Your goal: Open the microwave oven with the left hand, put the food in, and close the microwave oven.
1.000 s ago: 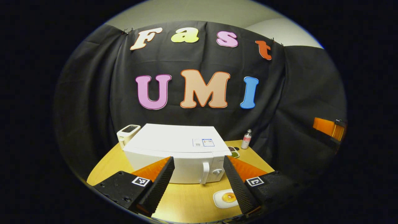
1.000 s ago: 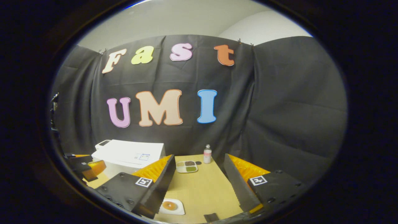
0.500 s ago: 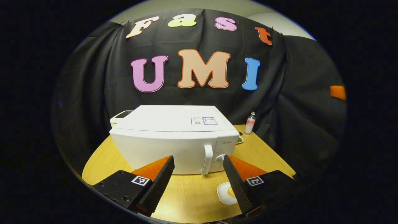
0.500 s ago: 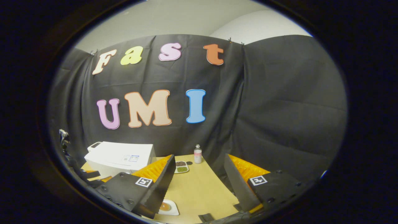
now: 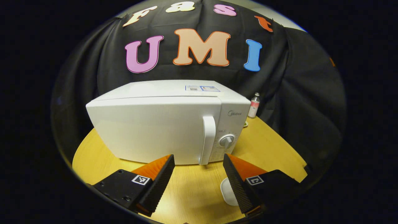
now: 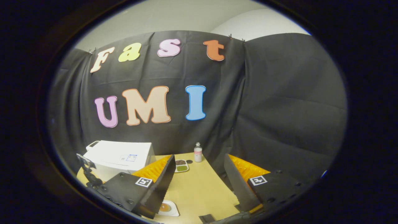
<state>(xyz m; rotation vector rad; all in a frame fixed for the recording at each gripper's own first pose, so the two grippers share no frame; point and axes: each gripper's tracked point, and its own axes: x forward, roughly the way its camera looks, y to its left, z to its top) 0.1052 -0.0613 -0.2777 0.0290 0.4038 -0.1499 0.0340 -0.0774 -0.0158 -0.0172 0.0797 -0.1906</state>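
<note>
Left tool (image 5: 199, 174) spread wide, holding nothing, aimed at the white boxy microwave oven (image 5: 161, 124) at 12 o'clock on the round wooden table (image 5: 273, 146); door shut, vertical white handle (image 5: 207, 140) just ahead between the fingers. Right tool (image 6: 199, 182) likewise agape and empty (well off from the oven). White plate with a round browned food item (image 6: 166, 207) at 7 o'clock in the right gripper view.
</note>
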